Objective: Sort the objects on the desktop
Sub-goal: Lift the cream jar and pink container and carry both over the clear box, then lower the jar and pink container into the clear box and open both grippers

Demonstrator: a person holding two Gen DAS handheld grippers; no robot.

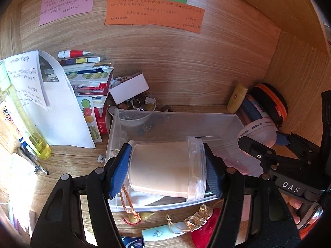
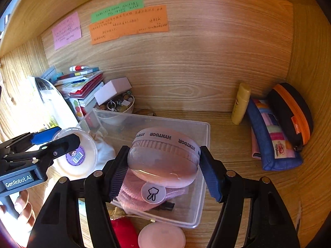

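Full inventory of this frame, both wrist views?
bin: 1, clear, desk centre
jar: 1, frosted, cream contents, in left gripper, over bin
pink case: 1, HYNTOOR band, in right gripper, over bin
notes: 3, pink, green, orange, back wall
book stack: 1, mixed, back left
bowl: 1, white, trinkets, behind bin
yellow tube: 1, back right
pouches: 2, blue patchwork, black-orange, right
yellow bottle: 1, far left
left gripper: shut on jar
right gripper: shut on pink case
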